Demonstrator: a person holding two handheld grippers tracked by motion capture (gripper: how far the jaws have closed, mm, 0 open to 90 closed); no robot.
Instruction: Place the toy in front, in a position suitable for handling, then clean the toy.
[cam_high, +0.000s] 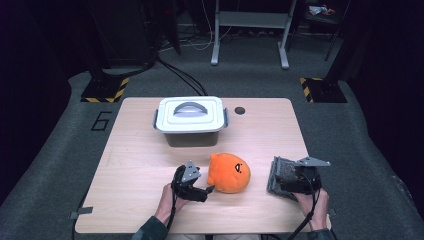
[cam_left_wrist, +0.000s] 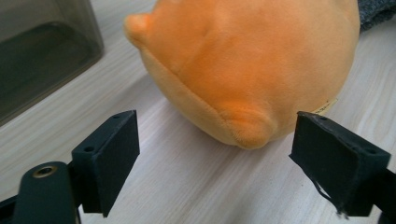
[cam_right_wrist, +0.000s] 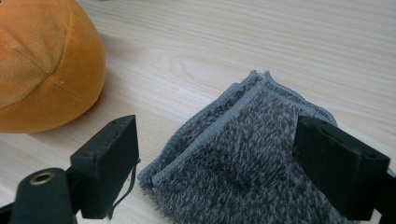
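Orange plush toy (cam_high: 229, 172) sits near the front middle of the wooden table (cam_high: 135, 155), and the left gripper (cam_high: 209, 189) is pointed right at its lower left side. In the left gripper view its two black jaws stand wide apart with bare wood between them, and one little foot nub of the plush pokes toward the gap, closer to the right jaw, but neither pad is touching it as far as I can see. So nothing is gripped there, it's just lined up close. Over on the right, the right gripper (cam_high: 280, 179) hangs over a folded grey fuzzy cloth (cam_high: 281, 175) near the table's right edge. Its jaws are apart too, one out over the cloth's left edge and the other over the pile itself; can't tell if the pads actually rest on the fabric. The plush is just beside the cloth, not touching. Farther back there's a white-lidded storage box (cam_high: 190, 120) with a grey handle, well apart from both grippers.
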